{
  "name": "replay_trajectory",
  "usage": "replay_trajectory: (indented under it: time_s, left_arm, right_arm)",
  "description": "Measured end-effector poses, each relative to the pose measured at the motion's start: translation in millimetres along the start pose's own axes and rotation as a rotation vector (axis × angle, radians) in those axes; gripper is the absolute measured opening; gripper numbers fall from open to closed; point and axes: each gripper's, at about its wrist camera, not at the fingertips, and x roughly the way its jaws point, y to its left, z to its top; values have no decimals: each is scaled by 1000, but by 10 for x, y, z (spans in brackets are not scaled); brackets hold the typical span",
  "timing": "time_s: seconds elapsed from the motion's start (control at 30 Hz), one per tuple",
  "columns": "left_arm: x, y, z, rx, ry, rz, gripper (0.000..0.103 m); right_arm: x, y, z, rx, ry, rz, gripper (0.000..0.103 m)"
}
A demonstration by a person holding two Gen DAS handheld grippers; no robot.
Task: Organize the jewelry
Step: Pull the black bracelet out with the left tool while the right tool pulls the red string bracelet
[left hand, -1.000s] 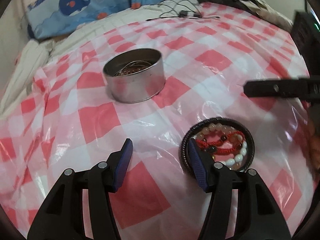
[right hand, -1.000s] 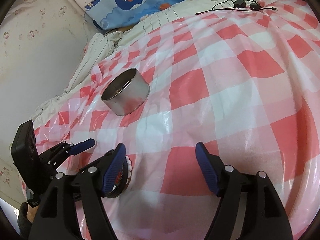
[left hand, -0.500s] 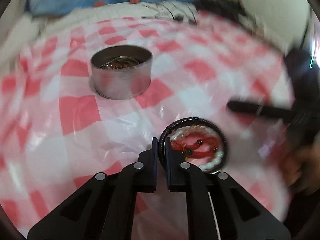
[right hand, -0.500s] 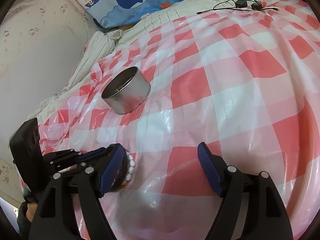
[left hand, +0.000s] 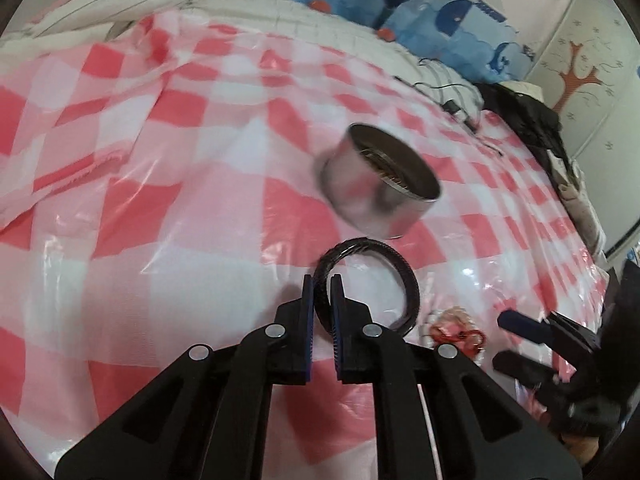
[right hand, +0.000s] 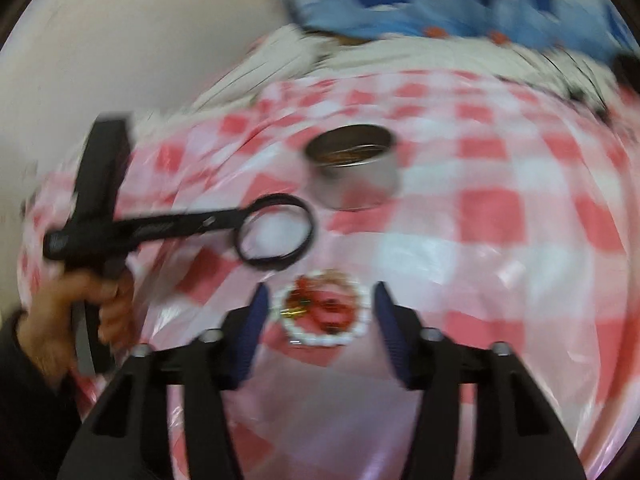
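Observation:
My left gripper (left hand: 321, 290) is shut on a black braided bracelet (left hand: 404, 272), which hangs lifted off the red-and-white checked cloth, just short of a round metal tin (left hand: 380, 184). The tin (right hand: 354, 168) holds some jewelry. In the right wrist view the left gripper (right hand: 228, 216) carries the black bracelet (right hand: 276, 232) to the left of the tin. My right gripper (right hand: 318, 304) straddles a white bead bracelet (right hand: 320, 336) with a red cord bracelet (right hand: 320, 308) inside it; its jaws are closing and the pads stand clear of the beads. The red bracelet (left hand: 456, 334) also shows in the left wrist view.
The checked plastic cloth (left hand: 200, 220) covers a bed. Blue whale-print pillows (left hand: 460, 12) lie at the far edge, with cables (left hand: 448, 100) and dark clothing (left hand: 532, 116) at the far right. A person's hand (right hand: 76, 312) grips the left tool's handle.
The left gripper shut on the black bracelet and lifted it away from the other bracelets toward the tin. The right gripper swung over the white and red bracelets and its jaws narrowed.

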Motion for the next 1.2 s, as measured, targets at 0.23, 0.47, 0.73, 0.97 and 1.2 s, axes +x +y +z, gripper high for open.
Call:
replay_trajectory:
  time_s: [0.23, 0.47, 0.73, 0.97, 1.2]
  left_arm:
    - [88, 6, 1, 18, 23, 18, 14]
    - [124, -149, -46, 100, 30, 40, 33]
    - [127, -140, -31, 103, 30, 34, 35]
    - [135, -192, -56, 132, 29, 38, 43]
    - [112, -306, -65, 198, -6, 124, 51]
  right_arm:
    - [403, 50, 47, -44, 126, -24, 31]
    - [318, -154, 52, 88, 87, 75, 11]
    - [49, -270, 100, 185, -37, 198, 11]
    - [-376, -347, 201, 171, -220, 70, 11]
    - [-26, -573, 107, 227, -54, -134, 55]
